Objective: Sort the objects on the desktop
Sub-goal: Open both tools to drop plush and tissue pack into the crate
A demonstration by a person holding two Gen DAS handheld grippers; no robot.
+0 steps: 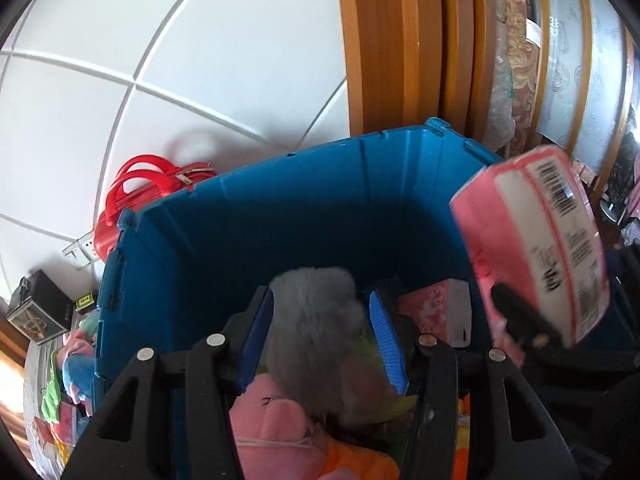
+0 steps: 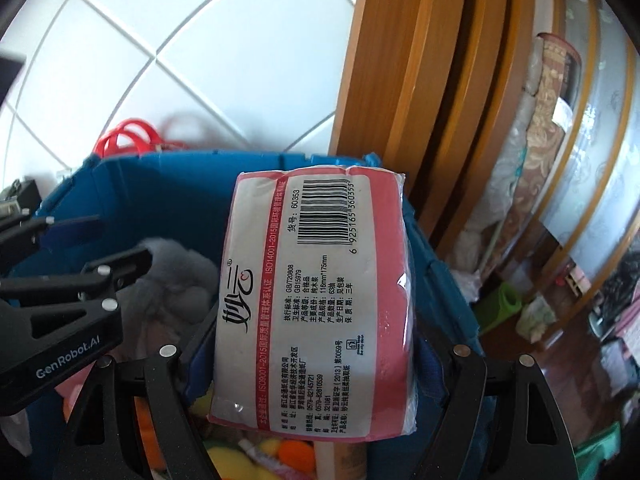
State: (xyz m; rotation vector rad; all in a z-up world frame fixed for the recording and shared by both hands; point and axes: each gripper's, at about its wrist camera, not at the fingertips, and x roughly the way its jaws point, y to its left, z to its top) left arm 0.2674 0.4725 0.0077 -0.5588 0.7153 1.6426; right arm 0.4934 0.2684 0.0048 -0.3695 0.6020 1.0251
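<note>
While both hang over the deep blue plastic bin (image 1: 304, 208), left tool (image 1: 320, 332) pinches a fluffy grey plush toy (image 1: 316, 320) w/ jaws partway apart; right tool (image 2: 316, 364), at 3 o'clock, clamps a pink plastic-wrapped tissue pack (image 2: 316, 300) w/ jaws wide.

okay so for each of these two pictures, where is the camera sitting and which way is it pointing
Left wrist: sits on the left gripper, angled down into the blue bin; its fingers flank a grey plush toy.
Right wrist: sits on the right gripper, angled down over the same bin; its fingers clamp a pink tissue pack.
Shared: bin, grey toy, tissue pack, red bag, tiled wall; each view shows the other gripper.
</note>
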